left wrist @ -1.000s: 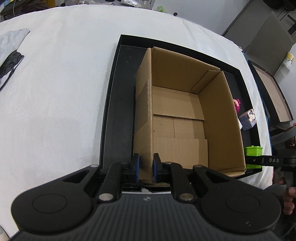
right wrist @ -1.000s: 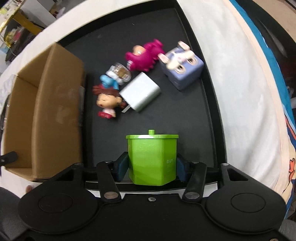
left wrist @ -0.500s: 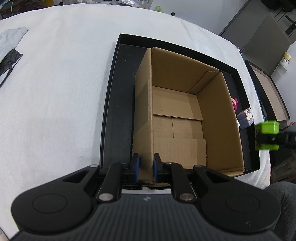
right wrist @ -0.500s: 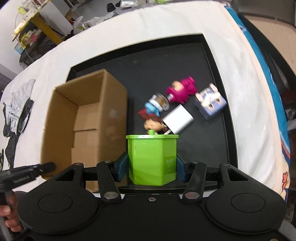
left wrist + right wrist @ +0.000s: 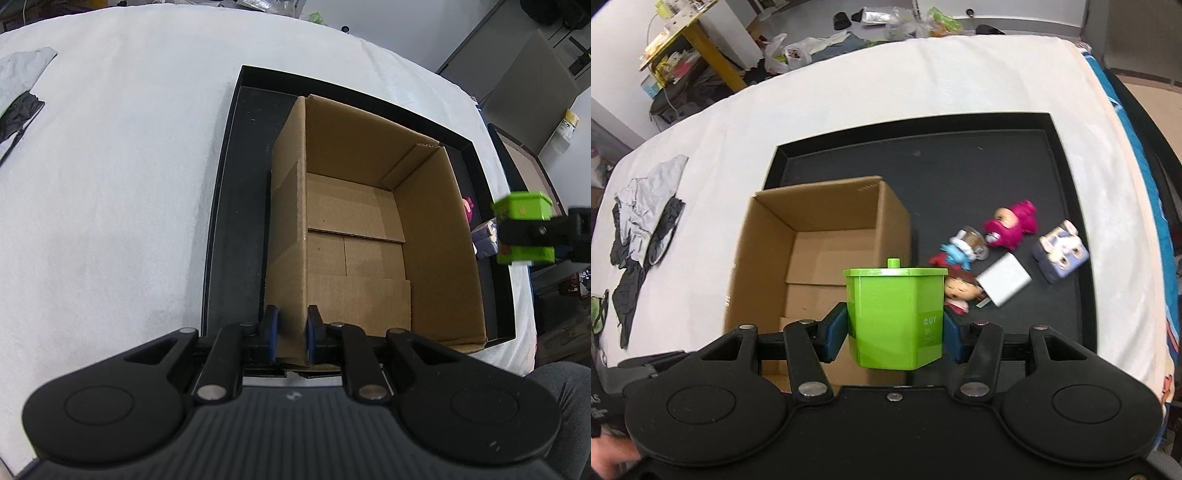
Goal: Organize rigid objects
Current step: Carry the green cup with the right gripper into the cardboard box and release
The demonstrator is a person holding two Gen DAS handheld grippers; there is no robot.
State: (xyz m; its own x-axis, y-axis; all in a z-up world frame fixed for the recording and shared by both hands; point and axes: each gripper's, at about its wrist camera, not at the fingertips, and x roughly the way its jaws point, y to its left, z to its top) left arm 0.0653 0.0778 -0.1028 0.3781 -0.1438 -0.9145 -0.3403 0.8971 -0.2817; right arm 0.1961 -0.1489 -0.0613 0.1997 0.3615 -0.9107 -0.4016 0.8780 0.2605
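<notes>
Between right gripper (image 5: pixel 895 334) fingers: green container (image 5: pixel 894 317).

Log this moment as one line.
left gripper: shut on box wall | right gripper: holds green tub, airborne | box: empty | toys: tray

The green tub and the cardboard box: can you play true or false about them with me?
1. The right hand-held gripper holds the green tub. True.
2. The cardboard box has toys inside. False: nothing is in it.
3. The left hand-held gripper pinches a wall of the box. True.
4. The toys lie on the white cloth. False: the pink figure and bunny cube lie in the black tray.
</notes>
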